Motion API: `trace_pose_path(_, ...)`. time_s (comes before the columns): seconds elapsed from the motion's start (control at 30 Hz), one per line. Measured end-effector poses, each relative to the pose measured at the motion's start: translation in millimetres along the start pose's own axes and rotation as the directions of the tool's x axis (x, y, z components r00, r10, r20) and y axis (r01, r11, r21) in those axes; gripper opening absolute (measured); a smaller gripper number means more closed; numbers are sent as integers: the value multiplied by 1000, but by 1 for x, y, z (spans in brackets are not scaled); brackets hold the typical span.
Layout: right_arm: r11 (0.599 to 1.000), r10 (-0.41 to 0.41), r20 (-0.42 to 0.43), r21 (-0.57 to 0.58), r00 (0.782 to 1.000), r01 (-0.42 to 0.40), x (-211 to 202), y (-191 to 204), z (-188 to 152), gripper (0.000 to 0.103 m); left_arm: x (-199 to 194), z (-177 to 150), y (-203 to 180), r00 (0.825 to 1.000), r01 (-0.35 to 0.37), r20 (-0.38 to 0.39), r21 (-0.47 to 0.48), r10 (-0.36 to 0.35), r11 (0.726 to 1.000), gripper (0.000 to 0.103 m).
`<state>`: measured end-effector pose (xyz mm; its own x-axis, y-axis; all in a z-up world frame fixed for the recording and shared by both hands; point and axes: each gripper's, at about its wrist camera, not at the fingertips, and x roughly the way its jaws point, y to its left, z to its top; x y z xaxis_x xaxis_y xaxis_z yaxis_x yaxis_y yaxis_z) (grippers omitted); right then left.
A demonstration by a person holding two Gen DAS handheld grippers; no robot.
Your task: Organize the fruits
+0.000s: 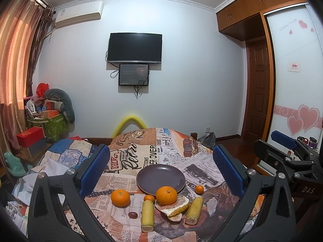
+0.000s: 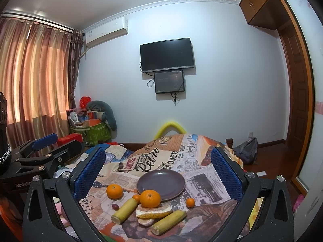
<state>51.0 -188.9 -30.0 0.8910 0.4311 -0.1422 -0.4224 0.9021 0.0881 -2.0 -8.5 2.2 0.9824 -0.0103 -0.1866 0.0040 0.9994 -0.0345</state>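
An empty purple plate (image 1: 153,176) (image 2: 161,182) sits on the printed cloth. In front of it lie two large oranges (image 1: 166,195) (image 1: 120,197) (image 2: 150,198) (image 2: 114,191), two small oranges (image 1: 199,189) (image 1: 149,198), two pieces of corn (image 1: 147,215) (image 1: 194,210) (image 2: 168,221), orange peel (image 1: 176,207) and a dark grape (image 1: 133,214) (image 2: 115,207). My left gripper (image 1: 161,171) is open and empty, above and short of the fruit. My right gripper (image 2: 159,173) is open and empty too, beside the left one.
The cloth-covered table (image 1: 141,151) drops off at its far edge. A patchwork blanket (image 1: 66,155) lies to the left. Boxes and a green bag (image 1: 52,125) stand in the left corner. A backpack (image 2: 246,151) sits on the floor at right.
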Motion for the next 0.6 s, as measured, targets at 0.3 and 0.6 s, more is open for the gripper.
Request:
trace_pose_path(0.3, 1000, -1, -2, 3, 1000, 1, 0, 0, -1, 103, -1, 0, -3, 1000, 5, 1, 8, -5, 1000, 103)
trace_pose_path(0.6, 1000, 4, -8, 8, 1000, -4, 1, -2, 1, 103, 1, -2, -1, 1000, 8, -4, -1, -8, 1000, 103)
